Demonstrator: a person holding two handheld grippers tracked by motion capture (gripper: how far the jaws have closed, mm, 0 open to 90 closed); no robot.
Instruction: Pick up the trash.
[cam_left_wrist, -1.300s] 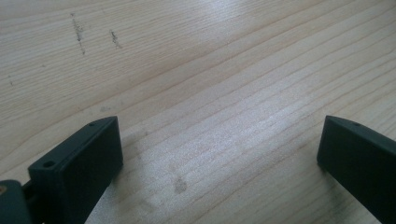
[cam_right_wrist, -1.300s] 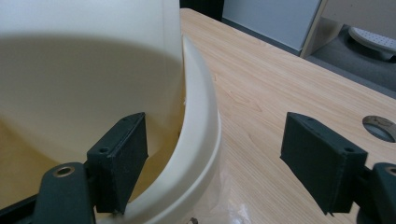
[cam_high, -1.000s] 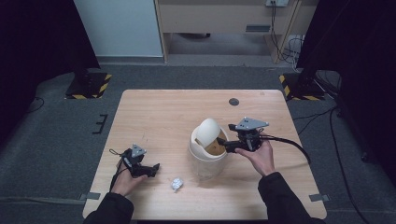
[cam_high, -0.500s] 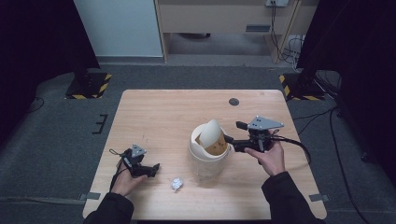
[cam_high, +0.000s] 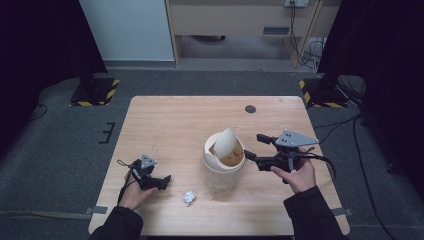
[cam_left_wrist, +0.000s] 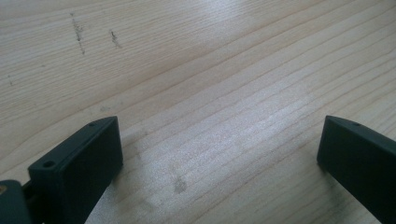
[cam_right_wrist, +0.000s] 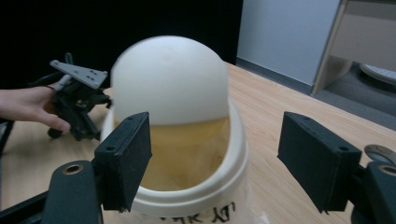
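1. A small white bin (cam_high: 224, 165) with a swing lid (cam_high: 226, 142) stands near the middle of the tabletop (cam_high: 175, 120); the lid is tipped up on edge, so the mouth is open toward the right.
2. The right tool (cam_high: 256, 147) hangs just right of the bin rim, level with it, not touching. Its jaws stand wide apart and hold nothing; in the right gripper view they frame the bin (cam_right_wrist: 196, 177) and its domed lid (cam_right_wrist: 170, 79).
3. A crumpled paper ball (cam_high: 189, 196) lies on the tabletop at the near side, just left of the bin's foot and apart from it.
4. The left tool (cam_high: 162, 181) rests low at the near left, jaws spread and empty over bare wood in the left gripper view.
5. The relation that counts: the ball lies to the right of the left tool, close by, between that tool and the bin. The left hand (cam_high: 134, 192) is clearly the nearer one; the right tool would have to cross in front of the bin.
6. The ball is roughly round, so I judge no long axis matters for the grasp.
7. Likely next move, as I read it: the left tool shifts right and pinches the ball.
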